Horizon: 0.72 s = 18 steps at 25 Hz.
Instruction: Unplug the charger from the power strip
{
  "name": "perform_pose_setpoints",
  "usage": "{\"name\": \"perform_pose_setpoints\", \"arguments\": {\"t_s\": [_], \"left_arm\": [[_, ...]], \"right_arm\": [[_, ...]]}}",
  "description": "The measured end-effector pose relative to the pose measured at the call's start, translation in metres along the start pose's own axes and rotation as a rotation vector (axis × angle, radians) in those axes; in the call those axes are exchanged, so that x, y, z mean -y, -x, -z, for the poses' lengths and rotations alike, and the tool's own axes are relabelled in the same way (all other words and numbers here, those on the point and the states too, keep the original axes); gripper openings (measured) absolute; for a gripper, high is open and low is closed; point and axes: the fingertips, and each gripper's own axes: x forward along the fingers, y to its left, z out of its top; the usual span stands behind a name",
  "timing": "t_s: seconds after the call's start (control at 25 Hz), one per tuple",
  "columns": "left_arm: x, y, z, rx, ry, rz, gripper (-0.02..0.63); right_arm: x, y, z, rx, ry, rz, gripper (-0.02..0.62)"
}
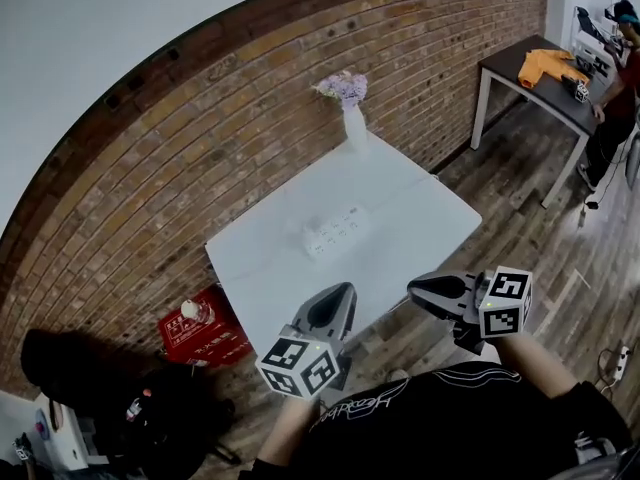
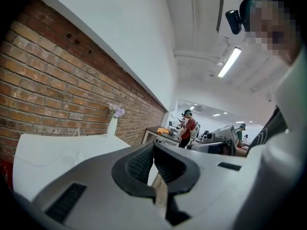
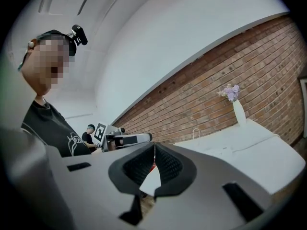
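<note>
A white power strip [image 1: 336, 234] lies near the middle of the white table [image 1: 420, 218]. White plugs sit on it, and I cannot tell the charger apart from them at this distance. Both grippers hover side by side over the floor, short of the table's near edge. My left gripper [image 1: 346, 289] points toward the table with its jaws shut and nothing between them. My right gripper [image 1: 412, 289] is also shut and empty. In the left gripper view the left gripper [image 2: 153, 145] faces the tabletop [image 2: 57, 150]. In the right gripper view the right gripper [image 3: 154, 145] faces the table [image 3: 249, 145].
A white vase with purple flowers [image 1: 352, 113] stands at the table's far edge against the brick wall. A red crate [image 1: 205, 333] and a black bag [image 1: 90, 383] sit on the floor at the left. At the back right, a person [image 1: 620, 63] stands by a dark table [image 1: 545, 83].
</note>
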Motion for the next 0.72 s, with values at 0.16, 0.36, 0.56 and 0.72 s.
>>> {"name": "perform_pose_setpoints", "arguments": {"t_s": [0.16, 0.36, 0.56, 0.72], "left_arm": [[-0.039, -0.019, -0.001, -0.011, 0.018, -0.028, 0.005], [-0.072, -0.030, 0.004, -0.029, 0.012, -0.093, 0.005], [-0.100, -0.044, 0.009, -0.040, 0.033, -0.173, 0.005], [-0.122, -0.057, 0.002, -0.041, 0.035, -0.257, 0.005]], "right_arm": [[0.030, -0.028, -0.007, -0.030, -0.010, -0.002, -0.003], [0.057, -0.054, -0.006, -0.062, -0.031, -0.036, -0.003], [0.085, -0.074, -0.006, -0.098, -0.043, -0.097, -0.003], [0.117, -0.089, -0.014, -0.124, -0.053, -0.158, -0.003]]}}
